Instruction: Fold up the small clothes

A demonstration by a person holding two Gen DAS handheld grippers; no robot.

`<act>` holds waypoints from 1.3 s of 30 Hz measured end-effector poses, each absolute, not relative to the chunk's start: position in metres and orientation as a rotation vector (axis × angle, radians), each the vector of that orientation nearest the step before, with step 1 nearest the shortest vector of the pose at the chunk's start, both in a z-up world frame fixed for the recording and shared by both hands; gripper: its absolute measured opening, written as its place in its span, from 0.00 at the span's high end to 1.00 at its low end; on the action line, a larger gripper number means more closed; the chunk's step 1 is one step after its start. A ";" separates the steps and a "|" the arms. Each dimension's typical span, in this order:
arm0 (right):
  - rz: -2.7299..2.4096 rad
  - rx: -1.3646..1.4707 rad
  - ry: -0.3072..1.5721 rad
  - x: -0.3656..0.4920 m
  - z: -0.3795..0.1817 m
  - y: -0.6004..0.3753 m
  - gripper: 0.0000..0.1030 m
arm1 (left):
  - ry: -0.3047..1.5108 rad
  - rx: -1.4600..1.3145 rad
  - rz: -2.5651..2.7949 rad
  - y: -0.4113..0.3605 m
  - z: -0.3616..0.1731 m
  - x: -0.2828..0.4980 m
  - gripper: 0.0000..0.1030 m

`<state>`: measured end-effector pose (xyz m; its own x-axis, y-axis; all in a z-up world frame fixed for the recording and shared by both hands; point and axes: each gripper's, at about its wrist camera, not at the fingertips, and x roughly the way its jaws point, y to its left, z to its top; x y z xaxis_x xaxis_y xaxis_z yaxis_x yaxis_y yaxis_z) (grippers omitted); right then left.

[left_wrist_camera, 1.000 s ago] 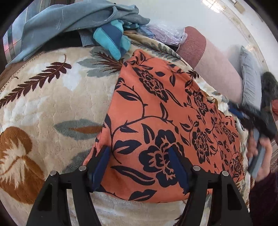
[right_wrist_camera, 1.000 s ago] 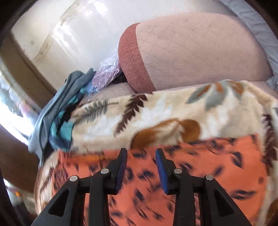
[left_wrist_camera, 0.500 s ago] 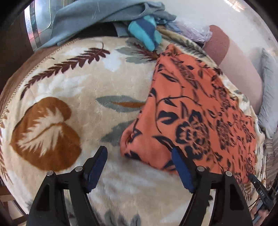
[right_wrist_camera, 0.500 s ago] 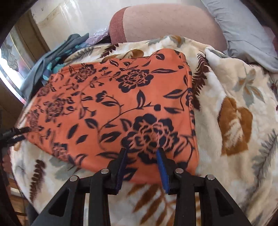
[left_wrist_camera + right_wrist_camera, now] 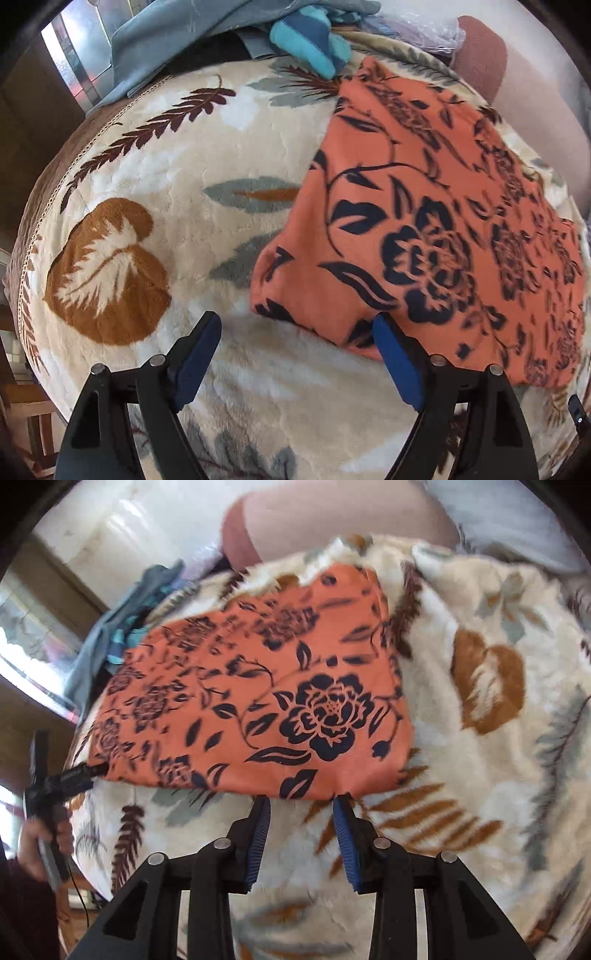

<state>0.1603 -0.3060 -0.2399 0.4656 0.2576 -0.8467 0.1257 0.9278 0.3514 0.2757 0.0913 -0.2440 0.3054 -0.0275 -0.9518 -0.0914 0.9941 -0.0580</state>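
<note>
An orange cloth with dark blue flowers lies folded flat on a cream leaf-patterned blanket. My left gripper hovers at the cloth's near left corner. Its jaws are opening wide, and the blue pads press on nothing. In the right wrist view the same cloth spreads ahead. My right gripper stands just short of its near edge, jaws a little apart with only blanket between them. The left gripper shows there too, at the cloth's left corner, held by a hand.
A heap of grey-blue clothes with a teal striped piece sits at the blanket's far edge. A pink bolster and a grey pillow lie behind the cloth. The blanket drops off at the left.
My left gripper let go of the cloth's corner, opened wider and drew back. My right gripper swept from the cloth's far edge back to its near edge.
</note>
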 end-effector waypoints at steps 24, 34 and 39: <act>0.201 0.633 0.903 0.026 -0.202 -0.322 0.62 | 0.959 0.137 -0.104 0.058 -0.172 0.049 0.17; 0.401 0.622 0.852 0.029 -0.190 -0.219 0.44 | 0.861 0.181 -0.049 0.061 -0.147 0.043 0.17; 0.424 0.517 0.890 0.030 -0.205 -0.179 0.44 | 0.865 0.168 -0.034 0.072 -0.151 0.048 0.16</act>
<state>0.0302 -0.1793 -0.2046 0.5624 0.5490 -0.6182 -0.1350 0.7986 0.5865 0.0482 0.0724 -0.1510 0.6491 0.0378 -0.7598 0.0982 0.9863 0.1329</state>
